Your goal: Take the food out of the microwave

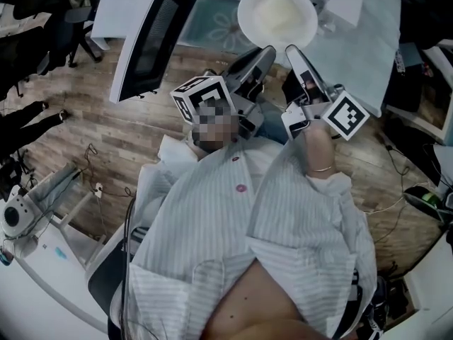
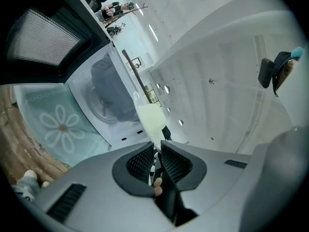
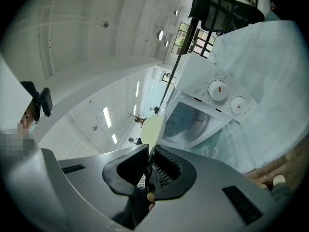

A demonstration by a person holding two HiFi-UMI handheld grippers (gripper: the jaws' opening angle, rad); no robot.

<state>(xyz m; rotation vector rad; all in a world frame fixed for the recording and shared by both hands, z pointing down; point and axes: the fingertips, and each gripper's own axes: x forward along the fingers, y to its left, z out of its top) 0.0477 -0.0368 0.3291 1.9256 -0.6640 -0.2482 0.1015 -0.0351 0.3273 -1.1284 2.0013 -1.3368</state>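
Grip: left hand-held gripper (image 1: 267, 51) and right hand-held gripper (image 1: 293, 51) are both clamping the plate (image 1: 277, 40) near rim | Why: two grips are sharing the load to hold the food (image 1: 277, 11) level | microwave (image 3: 205, 114) is standing open

Pale striped shirt (image 1: 283, 218) (pink button (image 1: 241, 188)), thin bracelet (image 1: 320, 169), grey left gripper (image 1: 266, 53), grey right gripper (image 1: 293, 53)

Wood-plank floor (image 1: 85, 140), white ceiling (image 2: 212, 57) (strip lights (image 3: 107, 116)), teal daisy-print cloth (image 1: 212, 27)
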